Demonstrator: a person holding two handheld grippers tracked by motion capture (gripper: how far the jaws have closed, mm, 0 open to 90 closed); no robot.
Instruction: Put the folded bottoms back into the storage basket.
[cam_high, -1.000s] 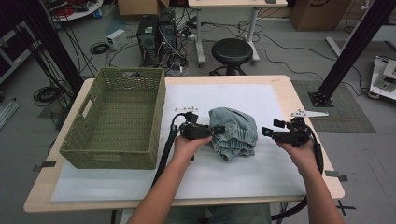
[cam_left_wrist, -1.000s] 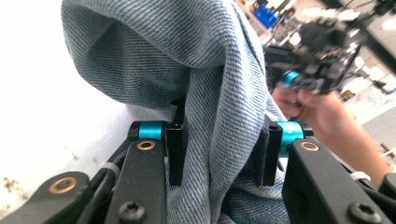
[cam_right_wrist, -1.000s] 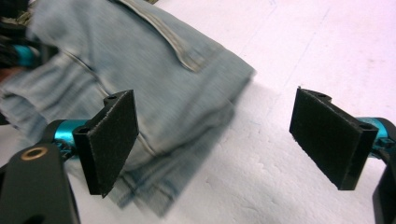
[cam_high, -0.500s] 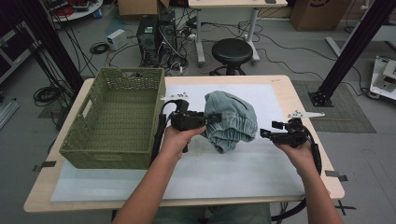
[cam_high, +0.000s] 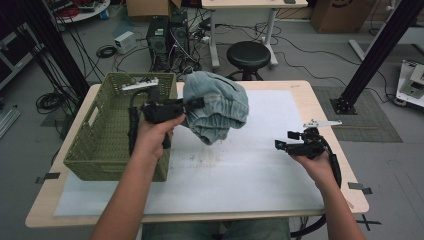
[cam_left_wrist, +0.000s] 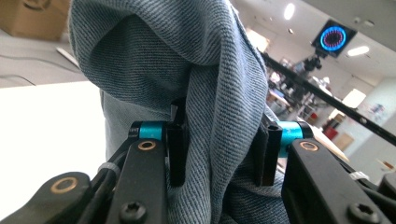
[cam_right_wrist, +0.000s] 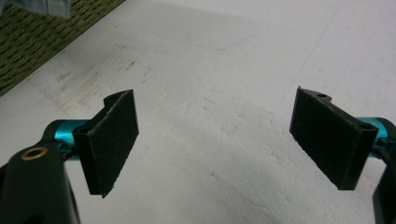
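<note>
The left hand-held gripper (cam_high: 197, 104) is clamped on a bunched piece of blue denim cloth (cam_high: 217, 105) and holds it in the air, above the white mat (cam_high: 260, 165) that covers the surface, just beside the right-hand wall of the green woven basket (cam_high: 107, 140). In the left gripper view the two black jaws stand partly closed, with a thick fold of the cloth (cam_left_wrist: 210, 93) pressed between their pads, and the fabric rises in a hooded bundle above them and hangs down below them. In the high view the cloth droops from the grip in a rounded lump, its lower edge clear of the mat; part of it overlaps the far right corner of the basket as seen from above, though whether it touches the rim I cannot tell. The left hand (cam_high: 152, 137) grips the tool over the basket's near right edge, with the forearm coming in from the bottom. The right hand-held gripper (cam_high: 280, 145) sits low over the mat near the right side of the surface, well apart from the cloth. In the right gripper view its jaws are spread wide with nothing between them, above the bare white mat, and a corner of the basket (cam_right_wrist: 42, 32) lies at the upper left.
</note>
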